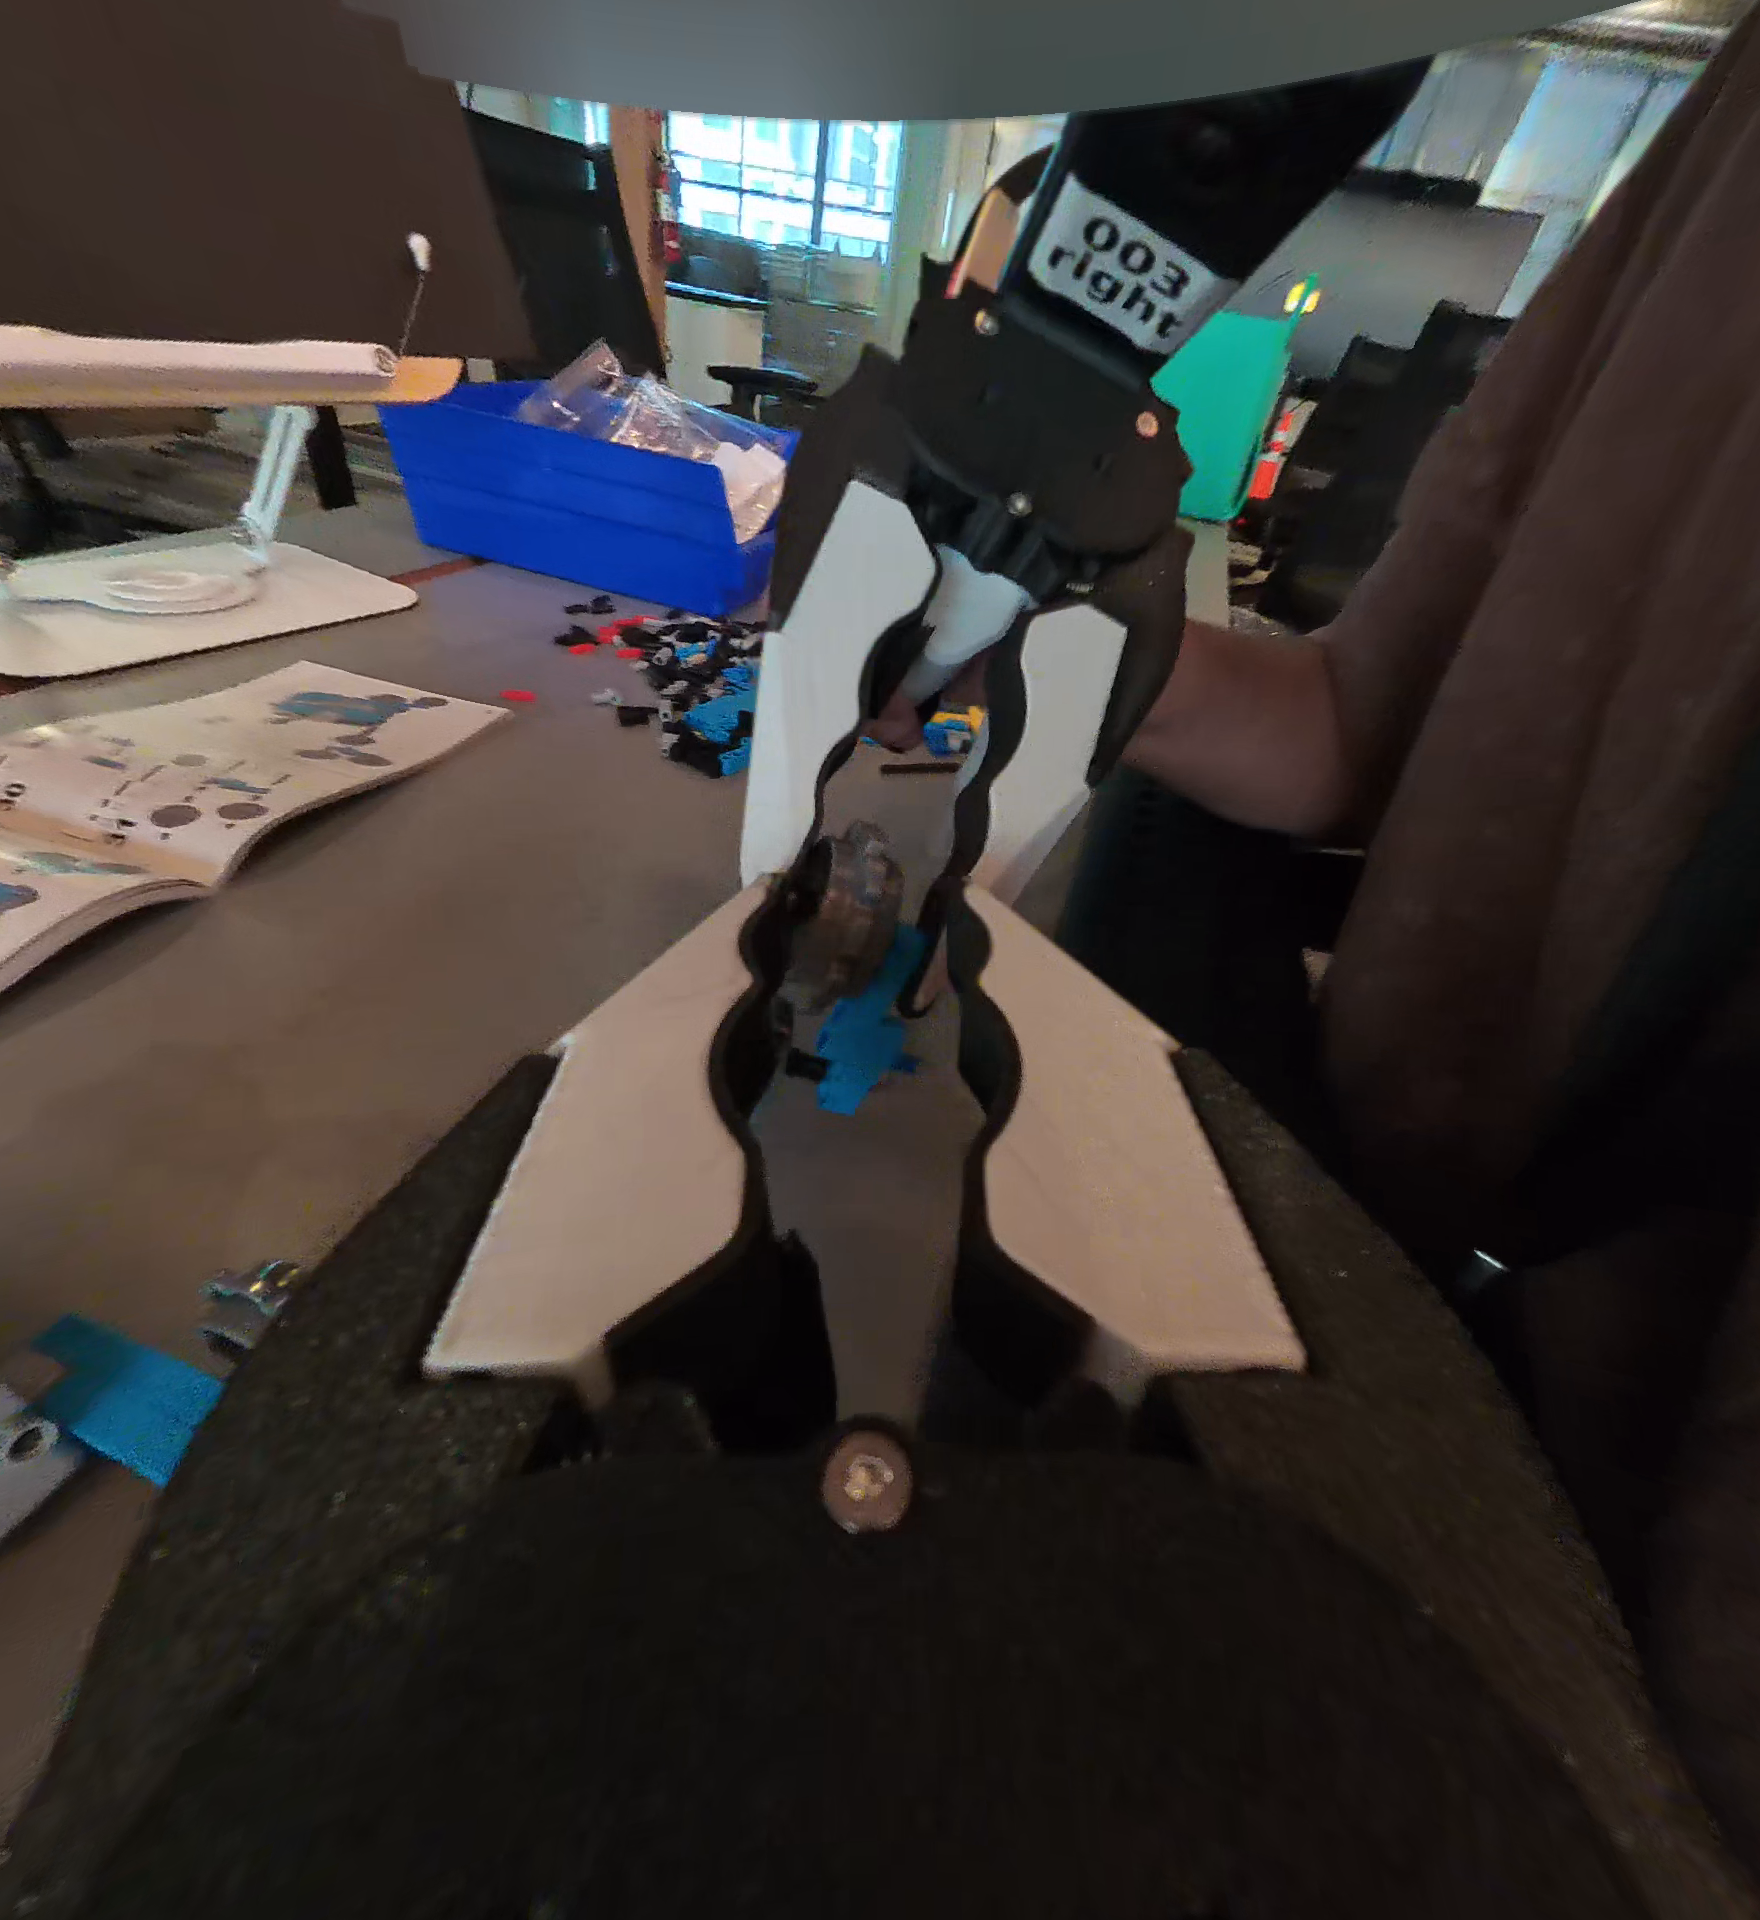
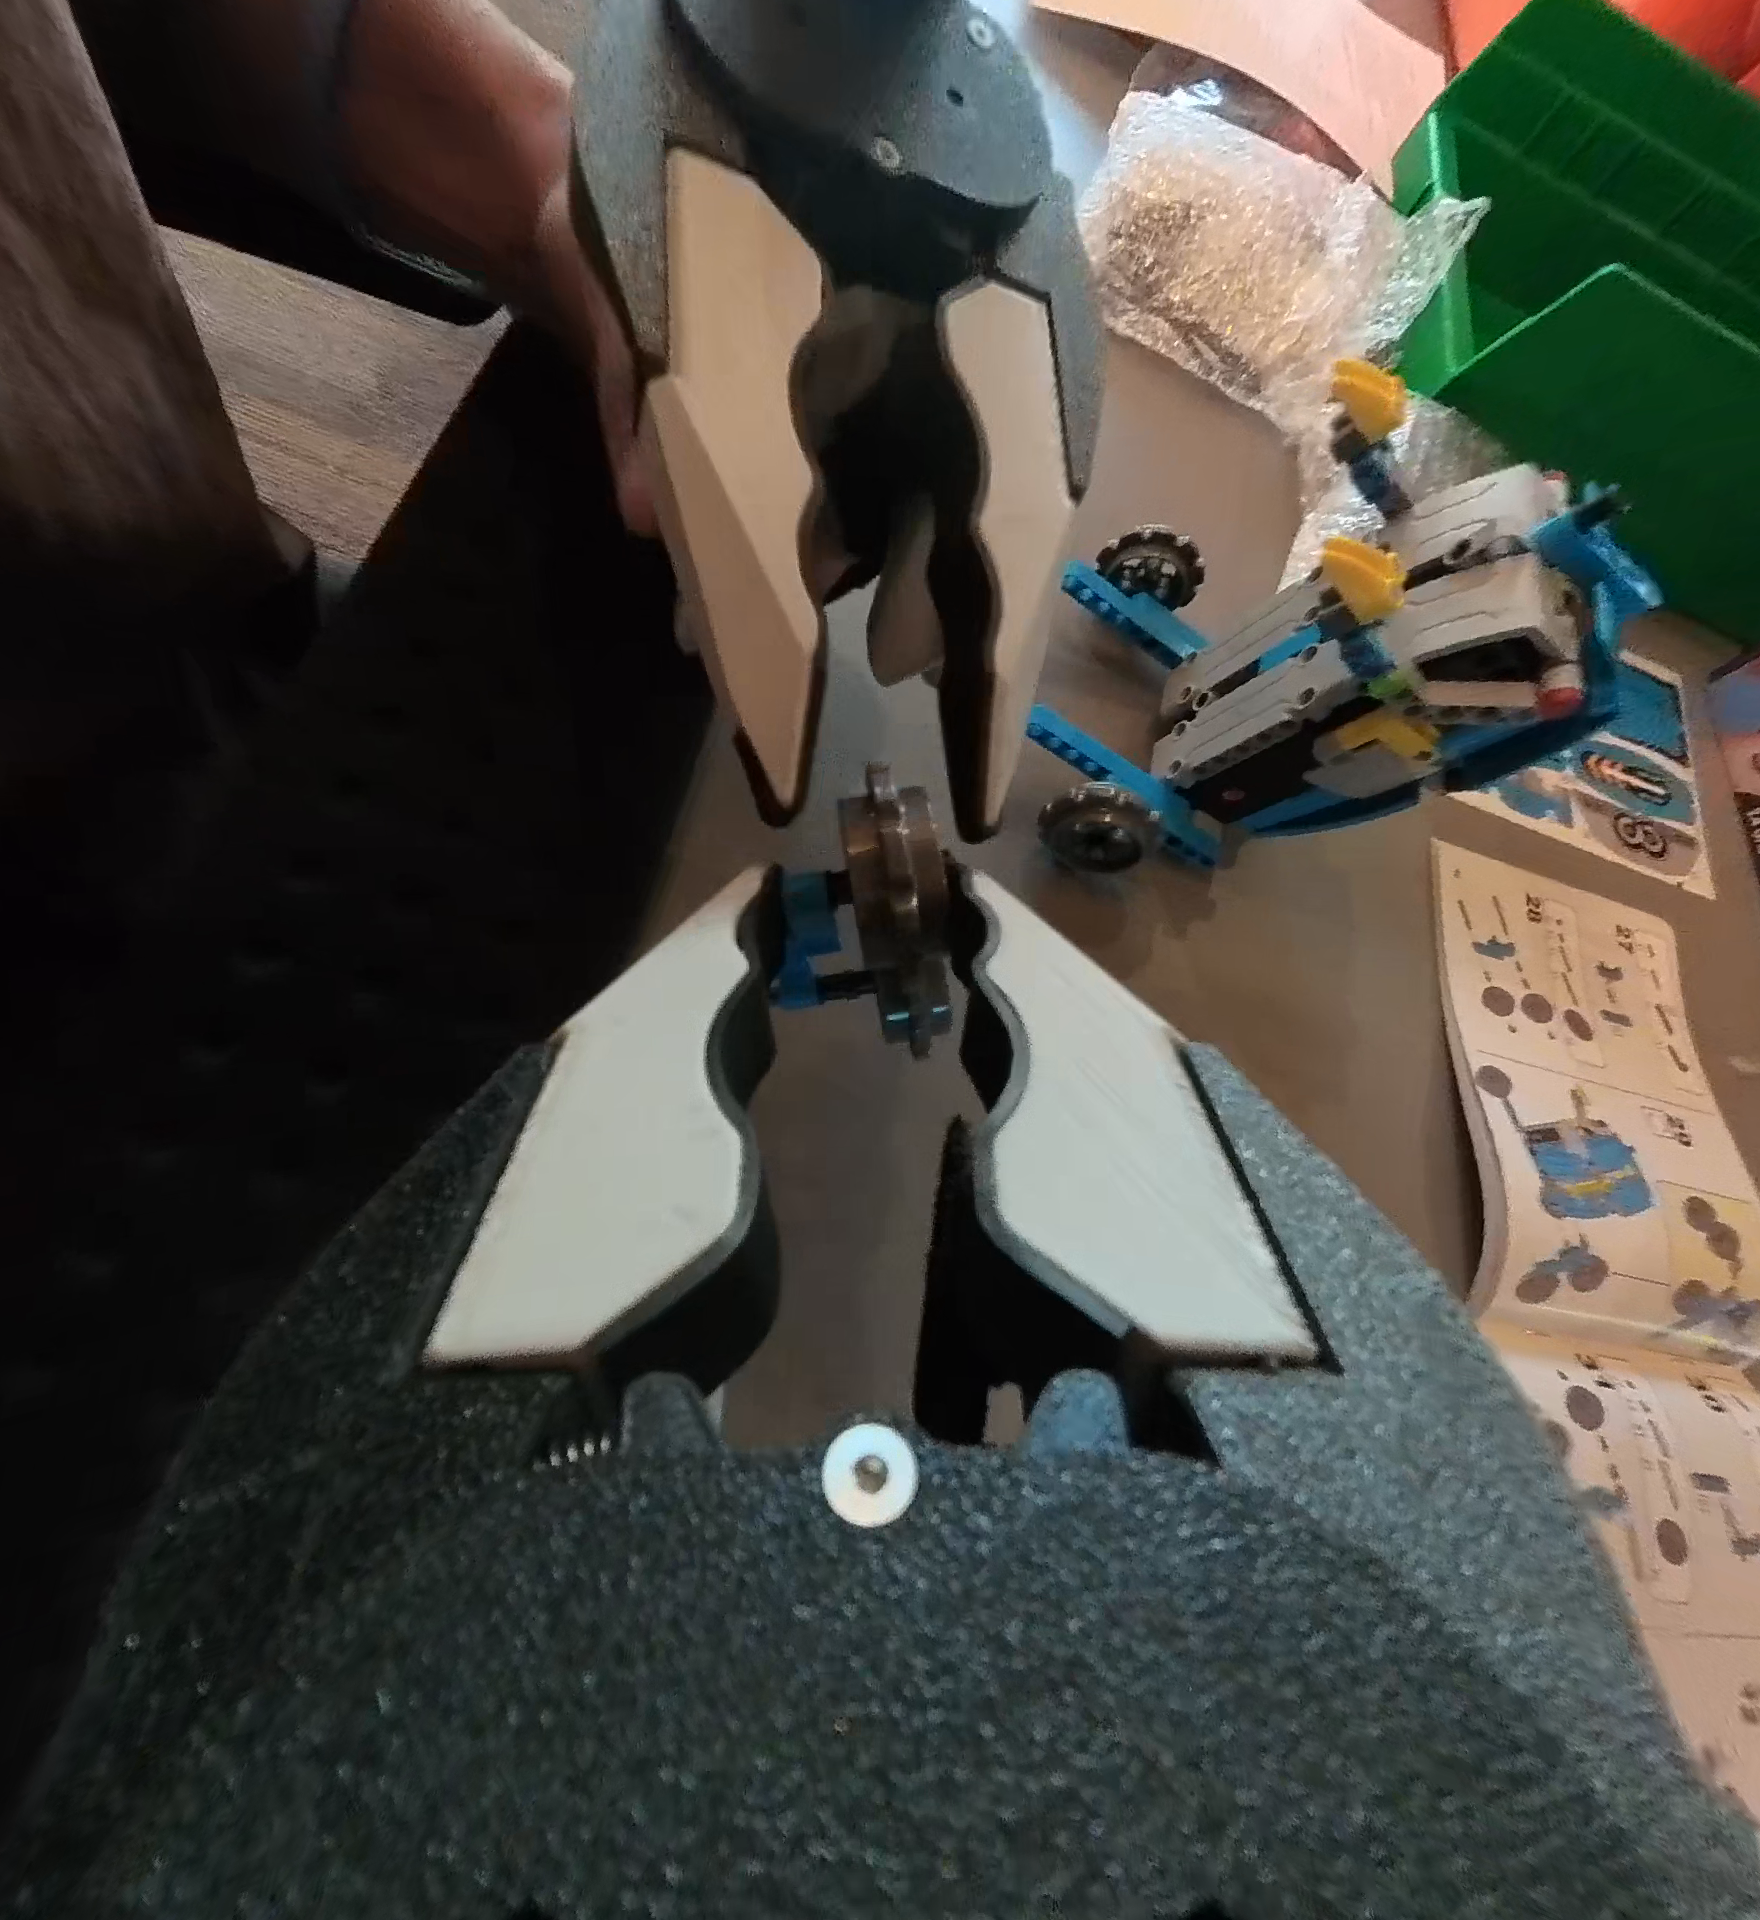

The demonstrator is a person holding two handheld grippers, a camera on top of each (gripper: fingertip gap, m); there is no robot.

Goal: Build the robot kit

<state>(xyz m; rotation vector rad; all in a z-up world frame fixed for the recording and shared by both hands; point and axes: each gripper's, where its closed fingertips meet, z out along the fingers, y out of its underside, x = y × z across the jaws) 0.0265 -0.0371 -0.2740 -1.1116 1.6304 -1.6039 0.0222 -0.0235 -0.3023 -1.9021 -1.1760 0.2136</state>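
Note:
A grey toothed wheel (image 1: 848, 914) (image 2: 897, 914) is joined by black pins to a small blue beam (image 1: 860, 1039) (image 2: 801, 940). My two grippers meet tip to tip around this small assembly, just above the grey table (image 1: 388, 1039). My left gripper (image 1: 863, 902) has closed in on it, with one fingertip against the wheel and the other beside the blue beam. My right gripper (image 2: 865, 878) pinches it too, with one finger on the beam and one on the wheel. Each gripper also shows from the front in the other's view: the right one (image 1: 881, 873) and the left one (image 2: 871, 826).
An open instruction booklet (image 1: 180, 790) (image 2: 1603, 1143) lies on the table. A blue bin (image 1: 585, 499) with plastic bags, loose bricks (image 1: 689, 675) and a white stand (image 1: 159, 603) are behind it. A part-built blue and white vehicle (image 2: 1375, 665), bubble wrap (image 2: 1240, 229) and green bins (image 2: 1634, 312) are at the right. Less than 4 cm separates the two grippers' tips.

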